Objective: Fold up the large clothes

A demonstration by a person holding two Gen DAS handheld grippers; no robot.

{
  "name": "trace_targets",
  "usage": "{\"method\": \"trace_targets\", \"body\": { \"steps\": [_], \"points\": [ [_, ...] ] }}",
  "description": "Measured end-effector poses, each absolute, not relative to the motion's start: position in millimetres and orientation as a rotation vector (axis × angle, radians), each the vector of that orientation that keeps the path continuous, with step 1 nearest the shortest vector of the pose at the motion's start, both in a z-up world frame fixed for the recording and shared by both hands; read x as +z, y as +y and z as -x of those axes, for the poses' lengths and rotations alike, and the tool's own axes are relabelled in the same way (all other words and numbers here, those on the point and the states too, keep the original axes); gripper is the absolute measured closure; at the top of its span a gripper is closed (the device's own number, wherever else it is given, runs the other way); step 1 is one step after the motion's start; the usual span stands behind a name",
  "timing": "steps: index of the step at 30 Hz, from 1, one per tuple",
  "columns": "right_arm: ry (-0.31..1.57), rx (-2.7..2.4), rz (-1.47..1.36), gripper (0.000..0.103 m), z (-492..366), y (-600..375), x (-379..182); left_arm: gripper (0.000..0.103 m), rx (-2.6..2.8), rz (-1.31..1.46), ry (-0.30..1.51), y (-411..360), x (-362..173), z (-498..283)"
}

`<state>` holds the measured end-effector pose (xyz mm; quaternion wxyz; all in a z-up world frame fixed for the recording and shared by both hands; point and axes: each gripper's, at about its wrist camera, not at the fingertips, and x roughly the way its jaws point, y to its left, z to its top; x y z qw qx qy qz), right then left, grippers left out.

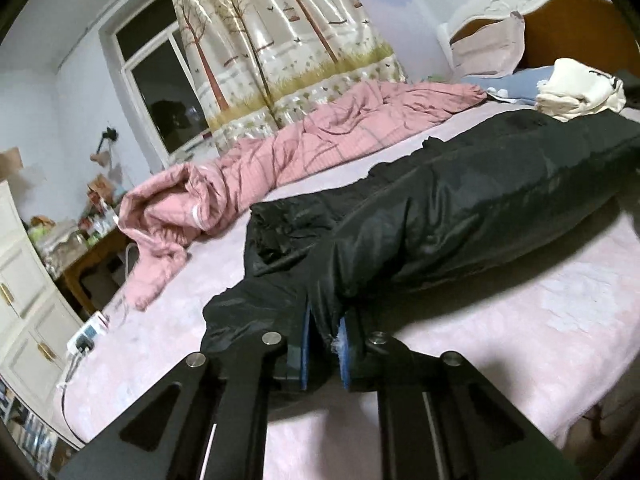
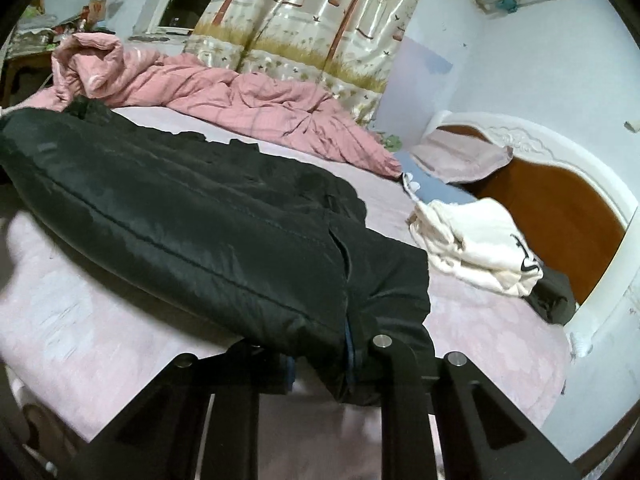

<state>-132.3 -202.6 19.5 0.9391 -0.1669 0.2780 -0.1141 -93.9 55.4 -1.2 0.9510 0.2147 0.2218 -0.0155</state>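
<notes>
Left hand-held gripper point(image 1: 325, 354) and right hand-held gripper point(image 2: 320, 364) each pinched the black padded jacket point(image 1: 460, 216), its edge hiding their blue pads point(image 1: 305, 344).

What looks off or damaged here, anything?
The left gripper pinches the black jacket; white, frayed-looking material shows at its right pad, possibly torn foam or lining. The pink quilt lies crumpled along the bed's far side. Nothing spilled.

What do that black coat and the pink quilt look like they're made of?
Black coat: seemingly padded nylon or polyester shell, slightly glossy; it catches light, puffs up, and shows stitched quilting lines. Pink quilt: likely matte woven cotton with a faint check pattern; it wrinkles softly without shine. Neither fibre is certain from looks.
</notes>
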Motion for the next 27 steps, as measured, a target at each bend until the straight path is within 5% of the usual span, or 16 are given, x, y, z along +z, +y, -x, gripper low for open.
{"method": "trace_targets", "body": {
  "steps": [20,24,27],
  "points": [
    [0.507,-0.190,0.347,0.079,51.5,-216.2,90.7,0.092,-0.051,-0.365,0.487,50.6,60.0,12.9],
    [0.491,-0.221,0.335,0.054,2.2,-225.3,102.1,0.092,-0.054,-0.328,0.511,49.7,65.8,-30.2],
    [0.492,-0.226,0.295,0.052,-34.7,-234.0,101.8,0.091,-0.044,-0.316,0.534,47.3,60.4,-65.4]
  ]
}}
